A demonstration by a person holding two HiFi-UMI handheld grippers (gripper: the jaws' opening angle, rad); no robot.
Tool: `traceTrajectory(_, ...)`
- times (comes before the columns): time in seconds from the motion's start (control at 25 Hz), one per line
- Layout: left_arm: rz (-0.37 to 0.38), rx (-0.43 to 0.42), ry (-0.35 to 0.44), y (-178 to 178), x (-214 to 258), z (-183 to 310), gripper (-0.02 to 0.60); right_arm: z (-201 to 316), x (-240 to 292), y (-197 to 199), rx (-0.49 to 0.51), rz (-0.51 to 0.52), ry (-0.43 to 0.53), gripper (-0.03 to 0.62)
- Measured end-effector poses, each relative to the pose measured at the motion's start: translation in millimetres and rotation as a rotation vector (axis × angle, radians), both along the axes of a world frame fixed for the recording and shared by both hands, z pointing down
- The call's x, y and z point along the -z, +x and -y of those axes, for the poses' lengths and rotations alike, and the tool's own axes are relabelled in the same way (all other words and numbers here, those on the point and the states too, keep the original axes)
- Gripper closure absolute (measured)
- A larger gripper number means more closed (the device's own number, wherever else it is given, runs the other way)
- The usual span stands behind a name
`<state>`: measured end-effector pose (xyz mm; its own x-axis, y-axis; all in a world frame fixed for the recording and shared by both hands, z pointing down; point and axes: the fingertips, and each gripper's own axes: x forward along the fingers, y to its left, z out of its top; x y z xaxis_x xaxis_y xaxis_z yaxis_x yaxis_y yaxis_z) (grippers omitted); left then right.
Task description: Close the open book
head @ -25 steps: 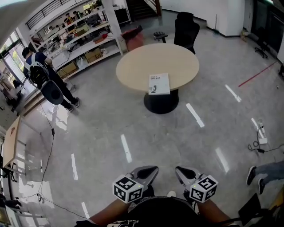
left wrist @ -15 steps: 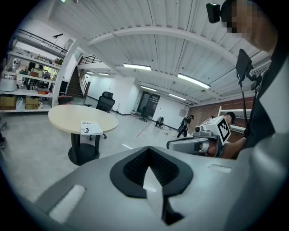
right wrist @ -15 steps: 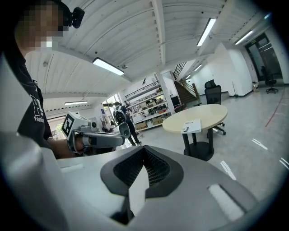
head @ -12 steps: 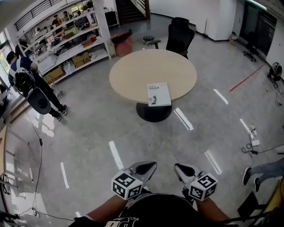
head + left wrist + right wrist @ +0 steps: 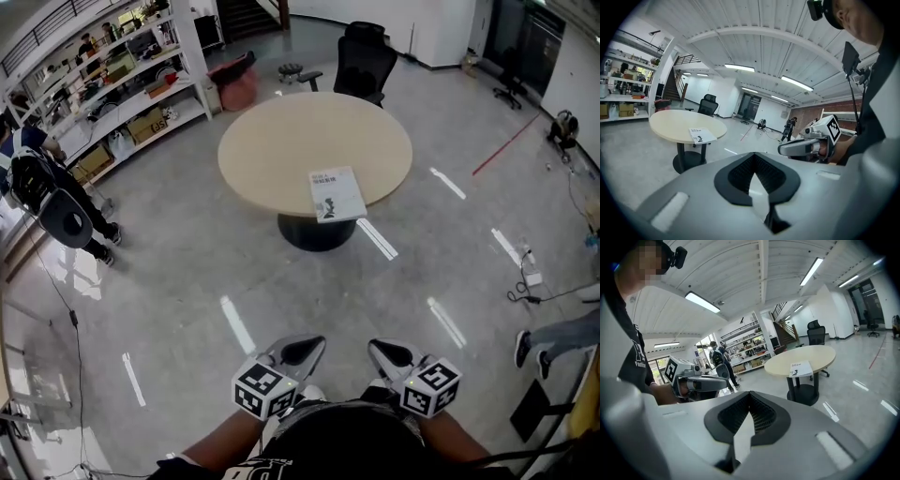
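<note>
Book noted flat, cover up, apparently closed, nr front edge of round desk. L claw and R claw held low by the body, well apart from desk. Both pressed fully together, nothing gripped.

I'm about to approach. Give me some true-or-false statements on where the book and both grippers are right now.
1. The white book lies on the round beige table, near the edge facing the person. True.
2. The left gripper touches the book. False: it is held close to the person's body, with open floor between it and the table.
3. The right gripper grips something. False: its jaws are together with nothing between them.
4. A black office chair stands beyond the table. True.
</note>
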<state>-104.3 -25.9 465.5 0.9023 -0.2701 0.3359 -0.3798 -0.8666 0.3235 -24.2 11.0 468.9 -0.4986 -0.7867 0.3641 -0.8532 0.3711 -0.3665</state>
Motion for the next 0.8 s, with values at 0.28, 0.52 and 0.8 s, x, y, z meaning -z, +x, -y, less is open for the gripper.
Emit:
traceTrajectory(0.28,-0.015,0.018,-0.012,-12.6,-3.1,19.0,0.574,32.3,10.0,-13.3,0.042,-0.026,0.018,0.589)
traceTrajectory(0.52,-0.021,0.104,-0.006,-20.6,-5.2,49.9,0.574,71.7,0.0,-16.8,0.111,-0.008,0.006,0.589)
traceTrajectory(0.8,0.012,0.210,0.014,-9.2,-8.1,105.8,0.574,135.5,4.6,-7.7,0.229,0.002,0.039,0.589)
